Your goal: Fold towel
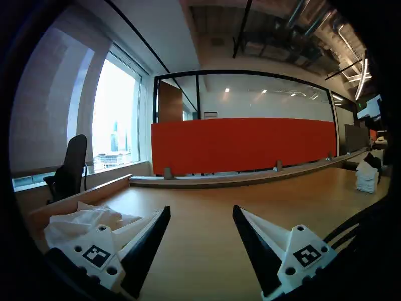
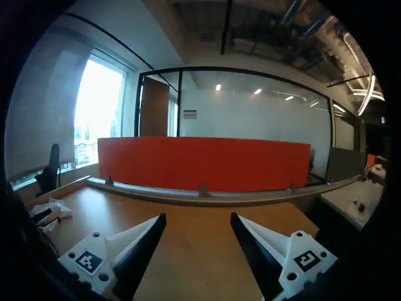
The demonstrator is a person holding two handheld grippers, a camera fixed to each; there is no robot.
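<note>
Wooden desk (image 1: 280,190) bears a crumpled white towel (image 1: 85,223) near its edge.

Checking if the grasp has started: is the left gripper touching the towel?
Cannot tell. In the left gripper view, one finger of the left gripper overlaps the towel, hiding any gap.

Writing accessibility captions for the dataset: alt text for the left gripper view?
The left gripper hovers over a wooden desk, jaws open and empty. A crumpled white towel lies at its left, a folded stack far right, an orange divider behind.
</note>
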